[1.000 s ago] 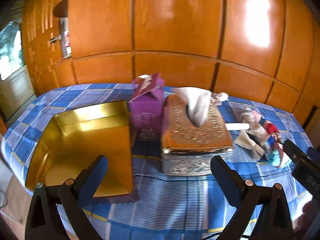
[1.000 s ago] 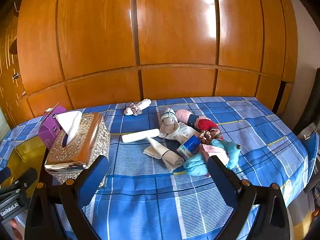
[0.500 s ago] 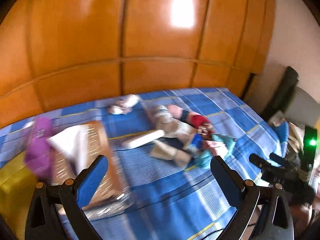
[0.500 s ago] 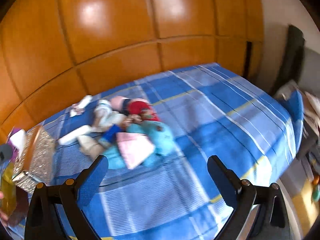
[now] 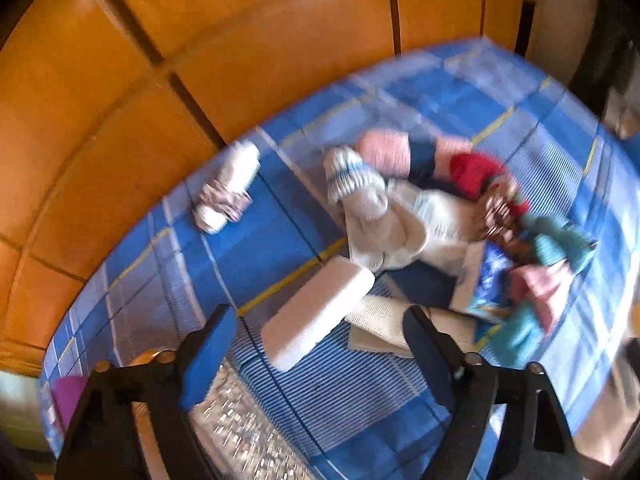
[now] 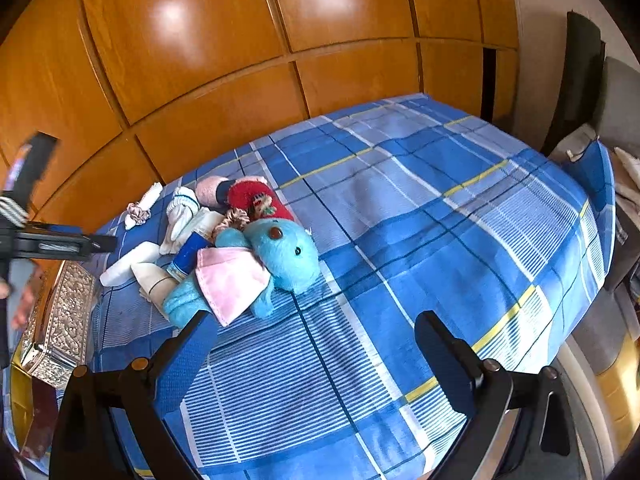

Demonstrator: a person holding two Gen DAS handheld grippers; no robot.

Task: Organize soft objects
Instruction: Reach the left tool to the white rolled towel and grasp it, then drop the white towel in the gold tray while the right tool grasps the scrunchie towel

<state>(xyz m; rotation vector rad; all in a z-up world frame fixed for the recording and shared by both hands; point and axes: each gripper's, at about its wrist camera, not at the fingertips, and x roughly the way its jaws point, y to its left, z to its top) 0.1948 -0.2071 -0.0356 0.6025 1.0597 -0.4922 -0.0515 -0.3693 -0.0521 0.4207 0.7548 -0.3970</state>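
A heap of soft things lies on the blue checked tablecloth (image 6: 400, 240): a blue plush toy (image 6: 280, 256) under a pink cloth (image 6: 230, 280), a red and pink plush (image 6: 248, 196), white socks (image 6: 182, 216) and a white roll (image 6: 128, 260). In the left wrist view the white roll (image 5: 316, 312) lies just ahead, between my fingers, with a beige folded cloth (image 5: 384, 320) and the socks (image 5: 360, 196) beyond. My left gripper (image 5: 316, 348) is open and empty, low over the roll. My right gripper (image 6: 316, 344) is open and empty, in front of the blue plush.
An ornate silver tissue box (image 6: 60, 316) stands at the left, with a gold tray (image 6: 18, 396) beside it. A small white bundle with a scrunchie (image 5: 228, 196) lies near the wooden wall (image 6: 200, 60). The table edge drops off at the right toward a chair (image 6: 580, 80).
My left gripper has swung right from the gold tray and tissue box and moved down close to the white roll. My right gripper has turned right and risen, looking down on the heap.
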